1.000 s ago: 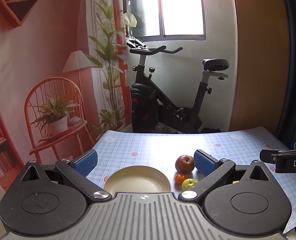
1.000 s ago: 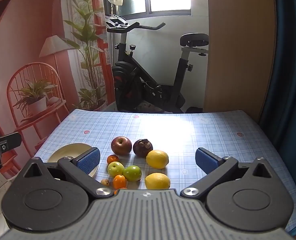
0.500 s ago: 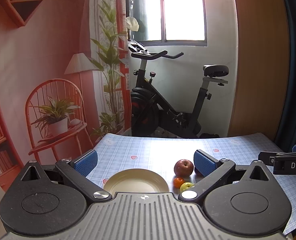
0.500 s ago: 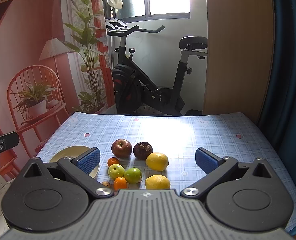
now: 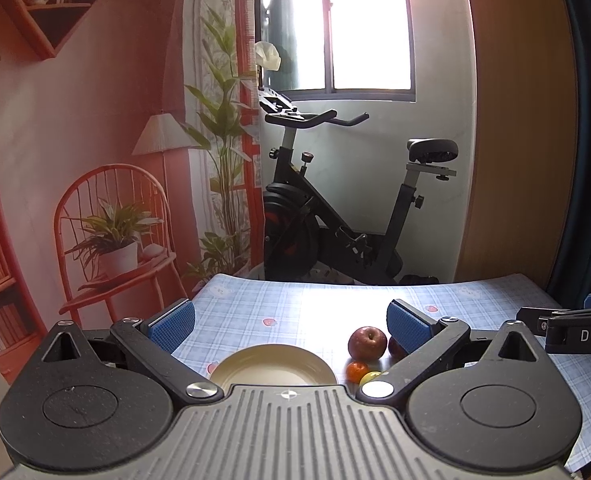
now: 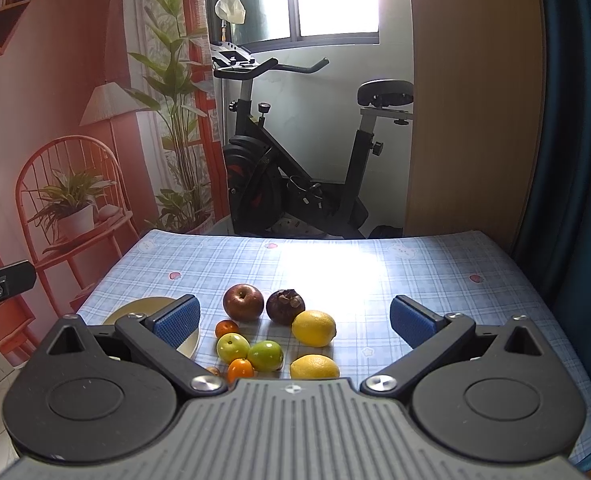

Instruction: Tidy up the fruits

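Fruit lies grouped on the checked tablecloth (image 6: 435,272): a red apple (image 6: 243,302), a dark mangosteen (image 6: 285,306), two lemons (image 6: 314,328), two green apples (image 6: 266,355) and small oranges (image 6: 240,369). A cream plate (image 6: 143,309) lies to their left. My right gripper (image 6: 295,320) is open and empty, above the near side of the fruit. My left gripper (image 5: 291,320) is open and empty above the plate (image 5: 273,370), with the red apple (image 5: 367,343) by its right finger.
An exercise bike (image 6: 295,184) stands behind the table's far edge. A red chair with a potted plant (image 6: 71,208) is at the left. A blue curtain (image 6: 575,120) hangs at the right. The right gripper's body (image 5: 575,330) shows at the left wrist view's right edge.
Both grippers have tilted up and drawn back a little, so the fruit and plate sit lower in both views. Both stay open and empty.
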Available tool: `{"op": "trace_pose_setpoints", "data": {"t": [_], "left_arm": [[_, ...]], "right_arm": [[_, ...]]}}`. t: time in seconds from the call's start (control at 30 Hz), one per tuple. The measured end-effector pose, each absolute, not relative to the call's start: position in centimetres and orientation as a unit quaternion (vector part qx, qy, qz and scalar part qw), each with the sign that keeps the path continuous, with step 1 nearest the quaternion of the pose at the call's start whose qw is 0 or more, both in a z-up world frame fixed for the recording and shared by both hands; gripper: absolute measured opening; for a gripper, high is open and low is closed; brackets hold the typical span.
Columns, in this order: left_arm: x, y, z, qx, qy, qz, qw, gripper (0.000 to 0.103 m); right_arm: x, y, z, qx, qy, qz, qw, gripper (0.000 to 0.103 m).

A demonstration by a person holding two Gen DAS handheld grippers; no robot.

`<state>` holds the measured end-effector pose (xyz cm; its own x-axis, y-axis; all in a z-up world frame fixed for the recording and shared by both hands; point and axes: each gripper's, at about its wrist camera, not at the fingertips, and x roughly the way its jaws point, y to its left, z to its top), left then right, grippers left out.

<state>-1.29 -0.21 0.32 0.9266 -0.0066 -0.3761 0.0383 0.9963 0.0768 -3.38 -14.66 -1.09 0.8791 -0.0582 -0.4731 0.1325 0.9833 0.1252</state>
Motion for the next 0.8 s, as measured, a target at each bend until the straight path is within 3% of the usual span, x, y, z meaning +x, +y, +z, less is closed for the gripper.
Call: {"op": "trace_pose_setpoints", "data": {"t": [0.8], "left_arm": [[-1.46, 0.09, 0.54, 0.037, 0.190, -0.011, 0.981, 0.103]], "right_arm": [[-3.62, -14.92, -1.15, 0.086, 0.239, -0.048, 0.966, 0.103]]}}
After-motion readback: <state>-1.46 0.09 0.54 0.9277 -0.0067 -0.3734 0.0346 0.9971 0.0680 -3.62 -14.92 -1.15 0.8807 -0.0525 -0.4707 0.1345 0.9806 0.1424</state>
